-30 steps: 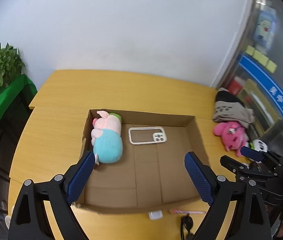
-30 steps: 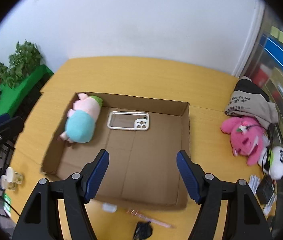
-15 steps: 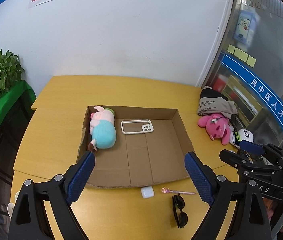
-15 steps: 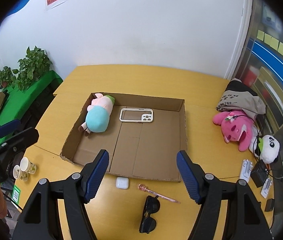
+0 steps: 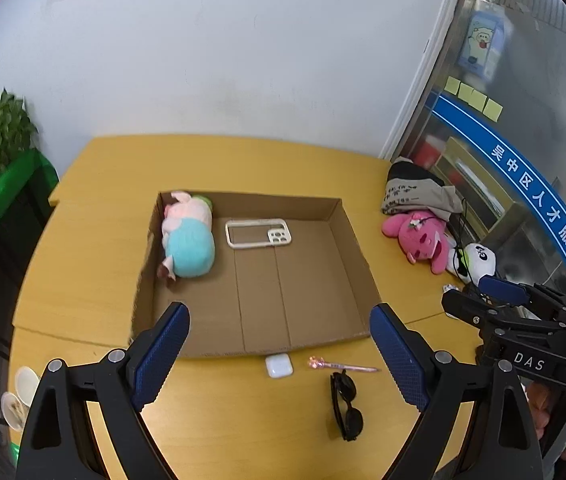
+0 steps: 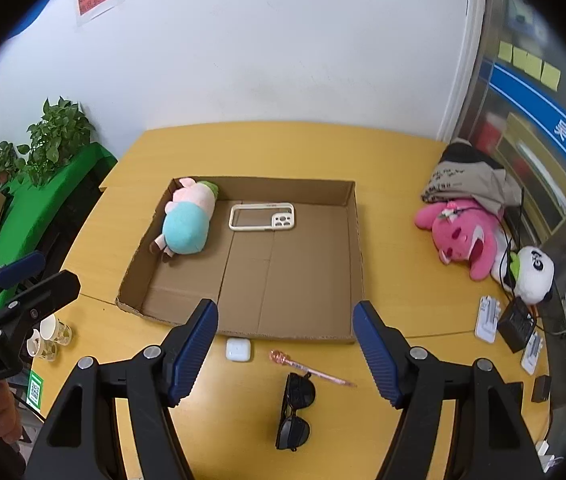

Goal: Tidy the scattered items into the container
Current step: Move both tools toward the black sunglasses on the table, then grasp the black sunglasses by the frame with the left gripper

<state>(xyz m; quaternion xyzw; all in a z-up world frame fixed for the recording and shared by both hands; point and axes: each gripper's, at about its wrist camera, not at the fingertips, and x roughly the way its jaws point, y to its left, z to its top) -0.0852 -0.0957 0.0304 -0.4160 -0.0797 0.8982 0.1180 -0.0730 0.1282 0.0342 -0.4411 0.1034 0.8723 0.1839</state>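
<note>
Both hand-held grippers hang above the near edge of the desk (image 6: 395,168), empty: the left hand-held gripper (image 5: 279,356) has its jaws wide apart, and so does the right hand-held gripper (image 6: 285,352). This looks like the pause between placements, with the next item yet to be chosen.

The cardboard box (image 6: 357,240) is the landmark. Inside it, against its far-left corner, lies the pig plush (image 6: 187,220); the phone case (image 6: 262,217) lies flat beside it near the far wall. Outside, just before the box's near wall, sit the white earbud case (image 6: 238,349), the pink pen (image 6: 309,368) and, nearer the camera, the folded sunglasses (image 6: 295,410). To the right of the box, well apart from it, lie the pink rabbit plush (image 6: 459,236) and the panda plush (image 6: 533,274).

The next move probably calls for lowering one gripper onto an item at the near wall; the earbud case is small and smooth, so the jaws should close squarely across it.

Compared with a second ago, both cameras have pulled back and up: the box looks smaller, and the earbud case, pen and sunglasses are now fully in view.
</note>
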